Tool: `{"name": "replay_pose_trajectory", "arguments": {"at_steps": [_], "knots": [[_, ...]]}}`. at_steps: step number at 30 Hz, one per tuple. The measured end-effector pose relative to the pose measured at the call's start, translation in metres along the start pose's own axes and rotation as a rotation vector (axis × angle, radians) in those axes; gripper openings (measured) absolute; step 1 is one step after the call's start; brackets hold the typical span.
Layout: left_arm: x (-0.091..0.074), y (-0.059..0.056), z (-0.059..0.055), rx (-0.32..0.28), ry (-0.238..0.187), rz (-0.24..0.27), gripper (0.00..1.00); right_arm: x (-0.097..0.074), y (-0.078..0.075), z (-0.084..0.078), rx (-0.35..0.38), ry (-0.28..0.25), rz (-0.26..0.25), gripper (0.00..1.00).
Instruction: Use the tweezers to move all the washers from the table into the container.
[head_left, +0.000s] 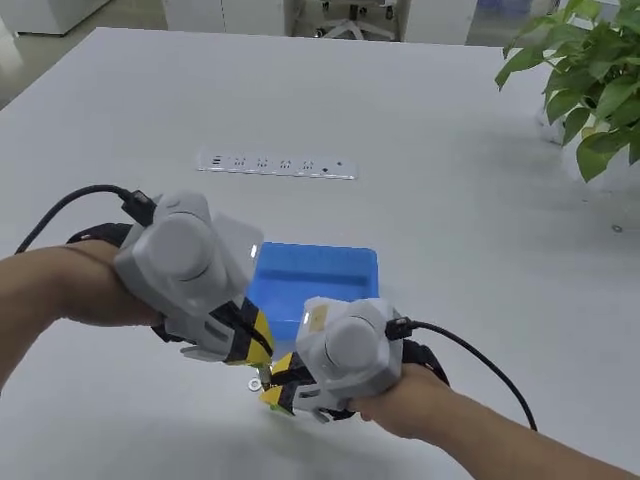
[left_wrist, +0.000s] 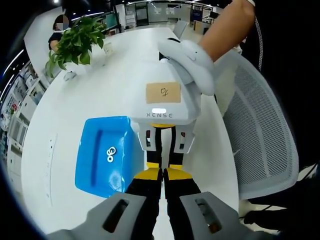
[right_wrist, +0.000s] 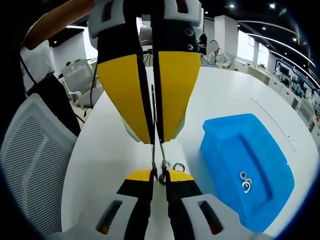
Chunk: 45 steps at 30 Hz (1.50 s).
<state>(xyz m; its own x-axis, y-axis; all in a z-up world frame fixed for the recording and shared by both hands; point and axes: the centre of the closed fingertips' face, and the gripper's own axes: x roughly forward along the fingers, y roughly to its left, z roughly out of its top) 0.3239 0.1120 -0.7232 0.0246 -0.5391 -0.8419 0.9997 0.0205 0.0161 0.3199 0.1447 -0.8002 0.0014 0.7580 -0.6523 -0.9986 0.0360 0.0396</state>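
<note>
The blue container (head_left: 315, 275) sits mid-table, with a few washers (left_wrist: 111, 153) lying inside it (right_wrist: 244, 182). My two grippers face each other tip to tip just in front of it. The left gripper (head_left: 262, 345) is shut on thin metal tweezers (right_wrist: 153, 120), which run down from its yellow jaws (right_wrist: 152, 140). The right gripper (right_wrist: 160, 176) is shut on the tweezers' lower end, just above the table. Two loose washers (right_wrist: 175, 165) lie on the table right beside the tweezer tips. One washer (head_left: 257, 384) shows between the grippers in the head view.
A white power strip (head_left: 277, 165) lies beyond the container. A potted plant (head_left: 590, 80) stands at the far right corner. A grey mesh chair (right_wrist: 30, 160) stands off the table's near edge. Bare white tabletop surrounds the container.
</note>
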Motion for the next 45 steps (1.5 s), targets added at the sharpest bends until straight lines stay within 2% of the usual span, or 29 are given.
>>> {"name": "replay_pose_trajectory", "arguments": {"at_steps": [10, 22, 34, 45], "knots": [[-0.001, 0.0, 0.002, -0.007, -0.008, -0.006, 0.05, 0.0, -0.002, 0.0, 0.006, 0.002, -0.007, 0.09], [-0.003, -0.003, 0.001, 0.002, 0.004, 0.0, 0.05, -0.001, 0.0, 0.0, -0.006, 0.008, -0.005, 0.09], [-0.014, -0.004, 0.008, 0.006, -0.011, 0.008, 0.05, -0.008, 0.0, 0.011, -0.008, 0.0, -0.011, 0.09], [-0.025, -0.005, 0.015, 0.013, -0.015, 0.014, 0.05, -0.016, 0.002, 0.022, -0.039, 0.007, -0.011, 0.09]]}}
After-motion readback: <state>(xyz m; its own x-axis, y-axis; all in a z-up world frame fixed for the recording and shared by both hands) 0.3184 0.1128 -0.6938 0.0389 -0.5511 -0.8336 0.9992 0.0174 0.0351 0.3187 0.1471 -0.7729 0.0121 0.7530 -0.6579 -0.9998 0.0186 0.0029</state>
